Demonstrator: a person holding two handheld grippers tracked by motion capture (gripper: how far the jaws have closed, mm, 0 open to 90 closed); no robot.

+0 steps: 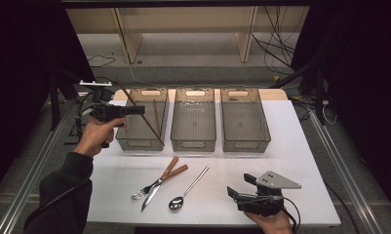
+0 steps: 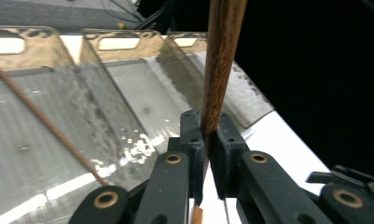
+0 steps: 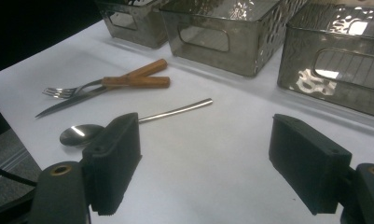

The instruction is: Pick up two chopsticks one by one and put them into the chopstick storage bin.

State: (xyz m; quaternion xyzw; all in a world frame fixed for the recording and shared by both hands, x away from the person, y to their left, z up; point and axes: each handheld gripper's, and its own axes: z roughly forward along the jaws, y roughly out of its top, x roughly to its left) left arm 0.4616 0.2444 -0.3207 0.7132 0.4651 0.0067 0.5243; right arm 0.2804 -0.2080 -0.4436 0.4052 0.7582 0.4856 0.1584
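My left gripper (image 1: pixel 141 110) hangs over the left grey bin (image 1: pixel 139 144), shut on a brown wooden chopstick (image 1: pixel 153 131) that slants down across the bin's front edge. In the left gripper view the chopstick (image 2: pixel 220 70) rises between the pressed jaws of that gripper (image 2: pixel 207 136). A second chopstick (image 2: pixel 45 121) lies inside the bin (image 2: pixel 17 154). My right gripper (image 1: pixel 240 185) rests low at the table's front right, open, with nothing between its jaws (image 3: pixel 203 163). A steel spoon (image 3: pixel 128 122) lies just left of it.
A middle bin (image 1: pixel 193 144) and a right bin (image 1: pixel 245 145) stand beside the left one. A fork and a knife (image 1: pixel 159 183) with wooden handles lie crossed on the white table (image 1: pixel 305 161), left of the spoon (image 1: pixel 188 189). Cables trail past the table's back.
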